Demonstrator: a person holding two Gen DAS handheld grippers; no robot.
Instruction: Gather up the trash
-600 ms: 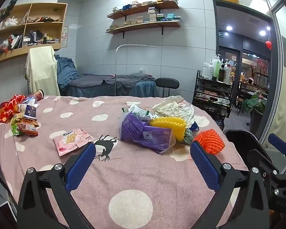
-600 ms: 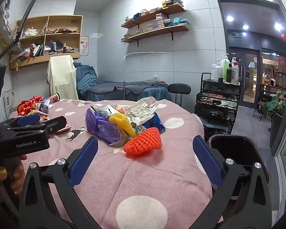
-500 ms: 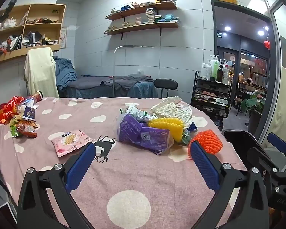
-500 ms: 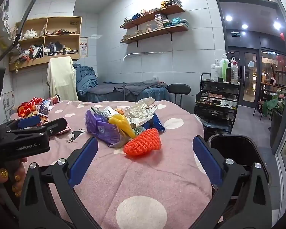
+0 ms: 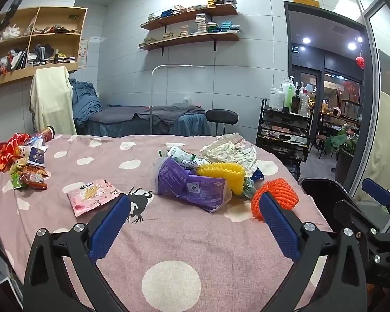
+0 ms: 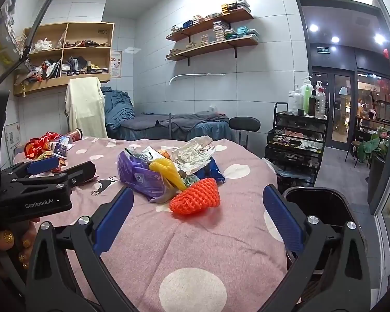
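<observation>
Where the trash lies: mid-frame on the pink spotted tablecloth point(image 6: 195, 247), an orange foam fruit net point(image 6: 195, 197) sits just before a heap of purple plastic wrapper point(image 6: 140, 174), yellow foam net point(image 6: 169, 171) and crumpled white paper point(image 6: 192, 153).
Further litter: a pink snack packet point(image 5: 91, 195) left of centre; red wrappers point(image 5: 20, 161) at far left.
Bin: black bin point(image 6: 317, 200) at lower right, beside the table.
Right gripper point(image 6: 195, 213): tongs wide apart, empty.
Left gripper point(image 5: 192, 215): tongs wide apart, empty.

White tiled walls point(image 5: 247, 78) carry wooden shelves point(image 5: 192, 40).
</observation>
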